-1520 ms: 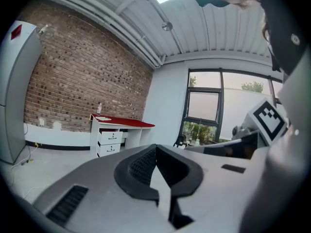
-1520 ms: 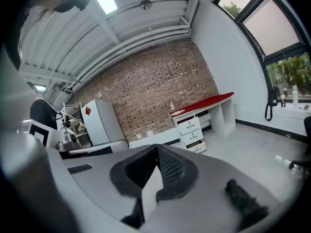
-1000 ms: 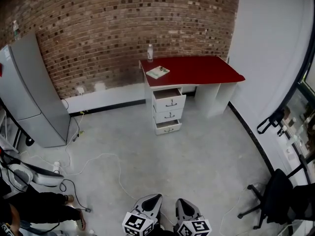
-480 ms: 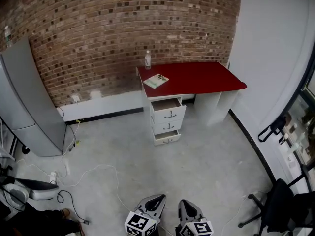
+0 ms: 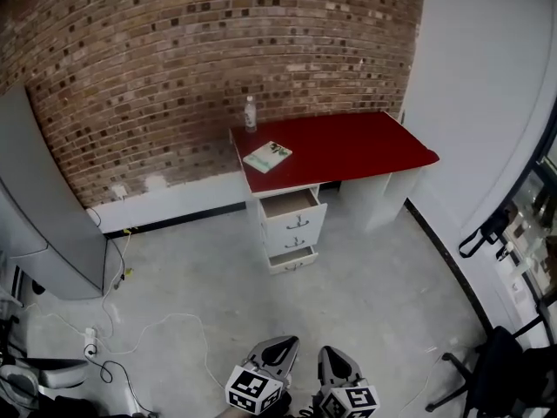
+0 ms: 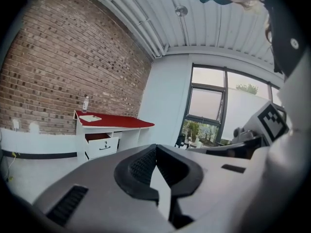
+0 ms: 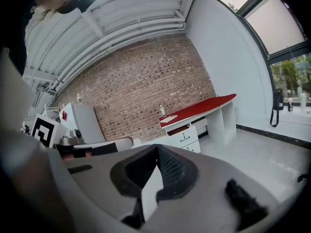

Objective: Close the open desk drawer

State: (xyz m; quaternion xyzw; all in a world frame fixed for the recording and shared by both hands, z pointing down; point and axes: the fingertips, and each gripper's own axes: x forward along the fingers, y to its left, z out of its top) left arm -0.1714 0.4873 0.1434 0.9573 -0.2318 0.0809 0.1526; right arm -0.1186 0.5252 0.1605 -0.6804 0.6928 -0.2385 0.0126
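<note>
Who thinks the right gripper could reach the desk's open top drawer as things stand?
Probably not yet: the right gripper is far from the open top drawer, with floor between them; nothing blocks the way.

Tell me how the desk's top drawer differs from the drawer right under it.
The top drawer is pulled out, with its brownish inside showing; the middle drawer looks pushed in, its inside hidden. The top drawer's front stands forward of the middle drawer's front. Both have white fronts with a small dark handle and sit under the red desk top.
</note>
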